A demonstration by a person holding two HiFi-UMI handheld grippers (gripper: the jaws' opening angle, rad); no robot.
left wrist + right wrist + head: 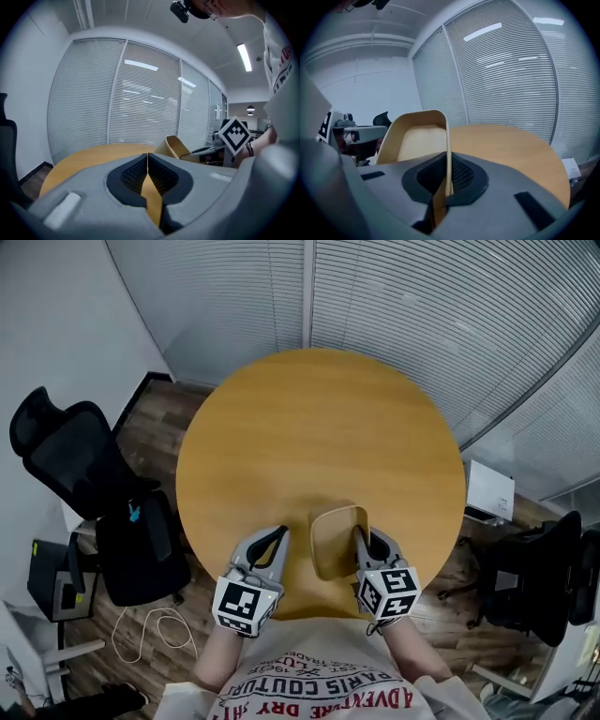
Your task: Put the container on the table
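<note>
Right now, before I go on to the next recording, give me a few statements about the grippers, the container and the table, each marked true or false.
1. The right gripper is shut on the wall of the container. True.
2. The left gripper holds the container too. False: its jaws are together on nothing, and it is apart from the container.
3. The table has a round top. True.
4. The container is filled to the brim. False: the inside that shows is bare.
5. A black chair stands to the left of the table. True.
</note>
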